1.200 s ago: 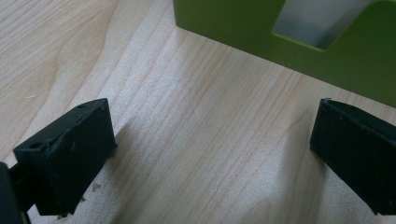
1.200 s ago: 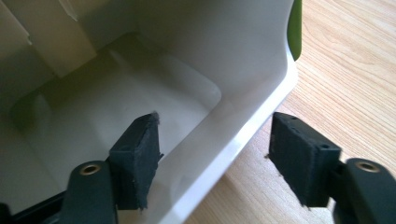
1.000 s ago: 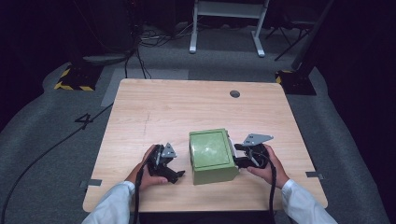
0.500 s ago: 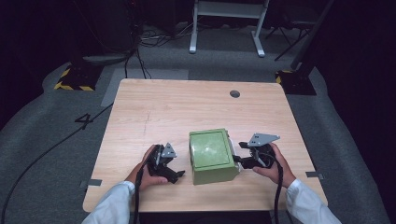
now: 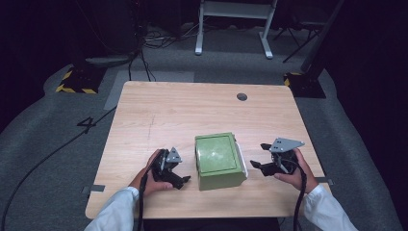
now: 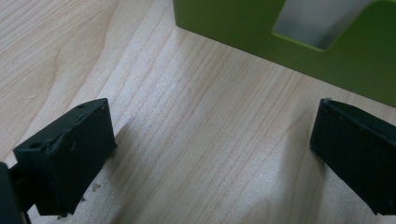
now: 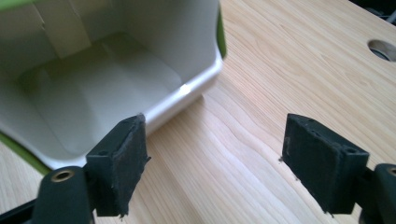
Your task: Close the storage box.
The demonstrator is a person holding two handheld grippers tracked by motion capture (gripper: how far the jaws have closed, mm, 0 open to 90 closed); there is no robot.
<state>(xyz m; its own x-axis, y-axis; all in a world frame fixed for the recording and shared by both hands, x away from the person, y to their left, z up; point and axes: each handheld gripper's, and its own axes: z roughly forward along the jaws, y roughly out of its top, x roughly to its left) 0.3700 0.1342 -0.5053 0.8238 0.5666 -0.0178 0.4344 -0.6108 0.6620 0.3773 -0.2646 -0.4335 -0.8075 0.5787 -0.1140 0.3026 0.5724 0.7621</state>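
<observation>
I see the green box [image 5: 219,160] on its side on the table [image 5: 192,110] between my left gripper [image 5: 181,178] and right gripper [image 5: 259,157], both spread wide and empty, its white opening facing the right one.

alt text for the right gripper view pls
The right tool looks along its two open black jaws at a green box lying on its side on a wooden table, its white inside facing the camera. The left jaw overlaps the box's rim; a round hole marks the table's far corner.
</observation>
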